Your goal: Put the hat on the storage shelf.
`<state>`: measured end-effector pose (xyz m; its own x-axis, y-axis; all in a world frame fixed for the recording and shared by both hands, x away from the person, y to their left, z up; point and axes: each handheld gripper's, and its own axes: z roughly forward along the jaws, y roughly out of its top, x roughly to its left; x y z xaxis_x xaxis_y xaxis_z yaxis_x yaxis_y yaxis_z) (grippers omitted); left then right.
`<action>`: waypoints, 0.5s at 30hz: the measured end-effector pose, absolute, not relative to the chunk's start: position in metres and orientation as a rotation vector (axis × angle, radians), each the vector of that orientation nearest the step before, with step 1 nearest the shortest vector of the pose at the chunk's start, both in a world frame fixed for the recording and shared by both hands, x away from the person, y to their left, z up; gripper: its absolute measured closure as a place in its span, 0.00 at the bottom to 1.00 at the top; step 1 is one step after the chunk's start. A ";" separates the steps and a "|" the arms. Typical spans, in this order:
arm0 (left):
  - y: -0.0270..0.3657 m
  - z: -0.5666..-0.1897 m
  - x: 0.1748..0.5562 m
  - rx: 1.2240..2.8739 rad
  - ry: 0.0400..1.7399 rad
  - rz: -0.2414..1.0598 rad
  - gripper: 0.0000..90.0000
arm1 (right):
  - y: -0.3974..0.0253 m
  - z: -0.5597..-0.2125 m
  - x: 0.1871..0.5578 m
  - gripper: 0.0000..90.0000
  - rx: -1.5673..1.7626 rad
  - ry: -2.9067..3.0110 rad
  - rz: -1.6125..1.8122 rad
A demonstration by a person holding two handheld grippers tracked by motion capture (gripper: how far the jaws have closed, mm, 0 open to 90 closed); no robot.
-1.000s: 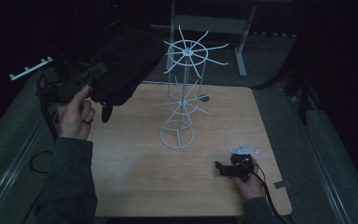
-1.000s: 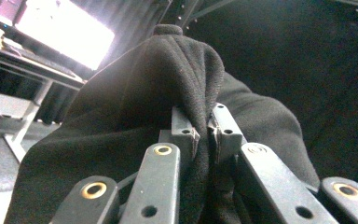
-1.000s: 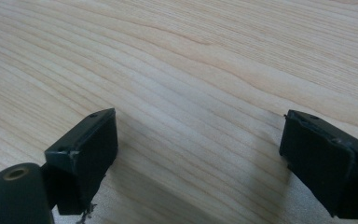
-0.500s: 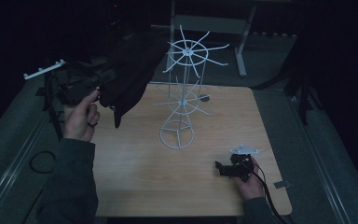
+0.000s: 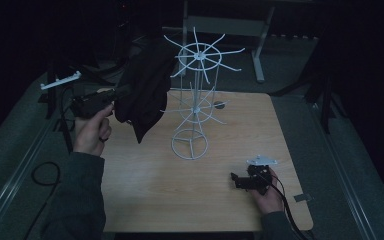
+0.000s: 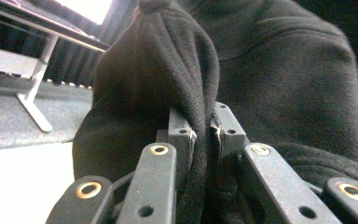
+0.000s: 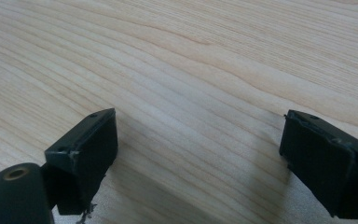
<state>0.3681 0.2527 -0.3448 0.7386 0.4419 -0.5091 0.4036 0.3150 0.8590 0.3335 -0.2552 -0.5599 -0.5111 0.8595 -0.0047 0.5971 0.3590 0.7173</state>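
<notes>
Left gripper raised over table's left edge, jaws clamped on fold of black garment, garment hanging beside white wire rack, right gripper jaws wide apart, empty, low over wooden table.

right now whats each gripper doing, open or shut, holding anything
Left gripper: shut on a fold of the black garment, held up beside the white wire rack.
Right gripper: open, holding nothing, low over the wooden table.

The left gripper is pinching a fold of black fleece cloth between its fingers at lower centre; the pale tabletop is showing lower left.
</notes>
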 end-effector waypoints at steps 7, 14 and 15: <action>0.251 -0.348 0.368 1.318 0.801 0.029 0.79 | -0.255 -0.560 0.333 0.12 1.274 2.246 0.946; 0.249 -0.347 0.368 1.315 0.843 0.044 0.54 | -0.255 -0.560 0.333 0.12 1.273 2.247 0.944; 0.249 -0.347 0.369 1.311 0.846 0.042 0.51 | -0.255 -0.560 0.333 0.12 1.274 2.246 0.944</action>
